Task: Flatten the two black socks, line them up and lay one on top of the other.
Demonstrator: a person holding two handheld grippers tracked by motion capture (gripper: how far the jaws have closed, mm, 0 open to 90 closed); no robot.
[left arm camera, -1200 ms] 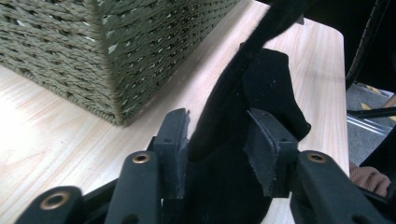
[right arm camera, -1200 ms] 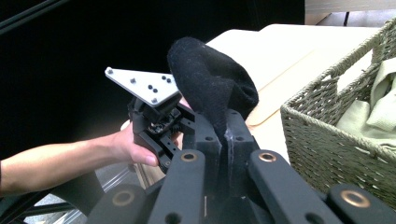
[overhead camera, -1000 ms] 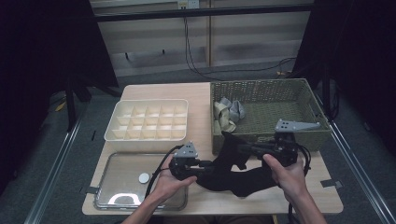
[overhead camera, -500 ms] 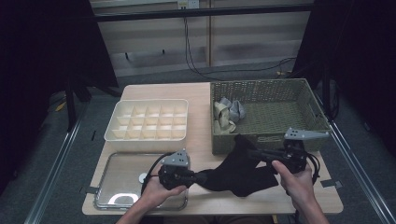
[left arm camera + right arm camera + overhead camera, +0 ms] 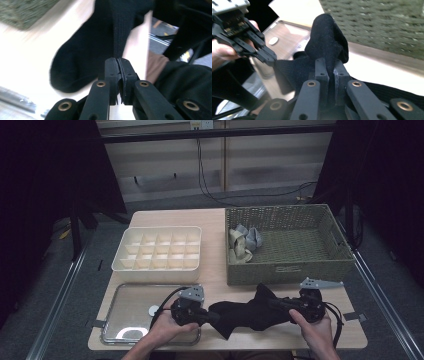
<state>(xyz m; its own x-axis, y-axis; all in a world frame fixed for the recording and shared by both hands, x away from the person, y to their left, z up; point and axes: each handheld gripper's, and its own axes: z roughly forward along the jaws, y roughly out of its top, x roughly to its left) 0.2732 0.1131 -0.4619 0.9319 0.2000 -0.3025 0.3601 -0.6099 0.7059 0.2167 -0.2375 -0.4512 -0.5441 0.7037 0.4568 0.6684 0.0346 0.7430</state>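
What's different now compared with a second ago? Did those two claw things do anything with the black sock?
Both hands lowered the black sock from in front of the wicker basket to the table's front edge and stretched it out. The left gripper closed its jaws on one end; the right gripper kept its pinch on the other. The divided tray, metal tray and the socks in the basket stayed put.

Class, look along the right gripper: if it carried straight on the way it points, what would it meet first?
Past the black sock it grips, the right gripper would probably meet the left gripper holding the sock's other end, though depth is hard to judge.
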